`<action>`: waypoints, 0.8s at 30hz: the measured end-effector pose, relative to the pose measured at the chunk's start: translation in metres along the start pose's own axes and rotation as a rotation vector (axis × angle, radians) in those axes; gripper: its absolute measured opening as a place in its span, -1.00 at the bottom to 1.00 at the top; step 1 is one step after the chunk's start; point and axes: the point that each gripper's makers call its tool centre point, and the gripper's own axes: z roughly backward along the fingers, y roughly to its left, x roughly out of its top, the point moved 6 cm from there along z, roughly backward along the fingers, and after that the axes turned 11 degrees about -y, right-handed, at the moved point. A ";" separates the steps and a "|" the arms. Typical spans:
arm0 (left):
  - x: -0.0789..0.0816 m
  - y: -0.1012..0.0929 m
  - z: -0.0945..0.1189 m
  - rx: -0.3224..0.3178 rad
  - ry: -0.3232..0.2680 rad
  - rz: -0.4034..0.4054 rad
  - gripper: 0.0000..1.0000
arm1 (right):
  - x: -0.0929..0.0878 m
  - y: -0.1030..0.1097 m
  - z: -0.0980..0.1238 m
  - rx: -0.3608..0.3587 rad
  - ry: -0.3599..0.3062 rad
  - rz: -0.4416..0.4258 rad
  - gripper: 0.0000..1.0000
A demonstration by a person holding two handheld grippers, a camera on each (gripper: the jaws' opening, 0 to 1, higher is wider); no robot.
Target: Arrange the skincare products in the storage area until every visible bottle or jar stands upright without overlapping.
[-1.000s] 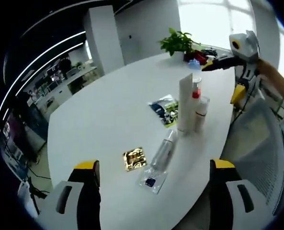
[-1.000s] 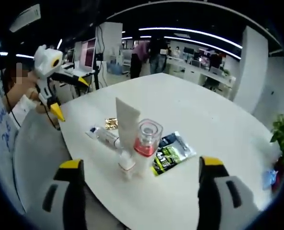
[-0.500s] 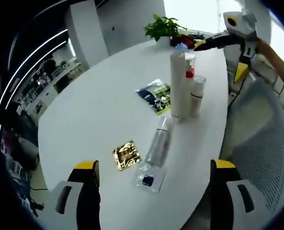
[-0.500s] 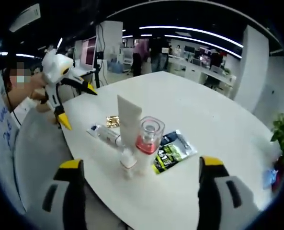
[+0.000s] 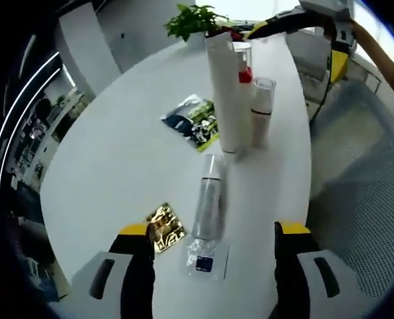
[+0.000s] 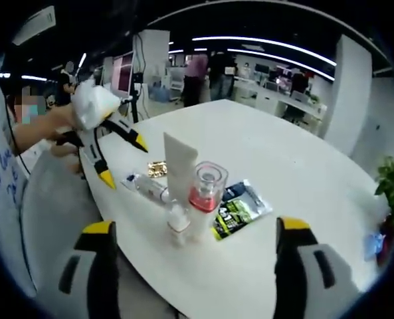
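In the right gripper view, the white tube [image 6: 178,174] hides most of the lying clear bottle [image 6: 145,188].

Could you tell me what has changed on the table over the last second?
The left gripper has moved in over the lying clear bottle, fingers open, touching nothing yet. The right gripper stayed put and open; the upright tube, bottles and sachets have not shifted.

In the left gripper view, the left gripper [image 5: 212,249] is pointing forward with its yellow-tipped jaws spread wide apart and nothing between them. In the right gripper view, the right gripper [image 6: 192,256] is likewise holding its jaws wide apart and empty. There the left gripper [image 6: 123,157] is coming in from the left, gripped by a hand [image 6: 58,119], jaws parted
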 end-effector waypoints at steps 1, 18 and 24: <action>0.000 0.000 -0.002 -0.004 0.003 0.000 0.36 | 0.000 0.000 0.001 -0.003 -0.003 0.002 0.99; -0.001 0.002 -0.035 -0.079 0.064 -0.031 -0.01 | -0.007 -0.001 0.005 -0.015 0.015 -0.004 0.99; -0.003 0.003 -0.045 -0.094 0.068 -0.021 -0.16 | -0.009 -0.001 0.007 -0.017 0.021 -0.005 0.99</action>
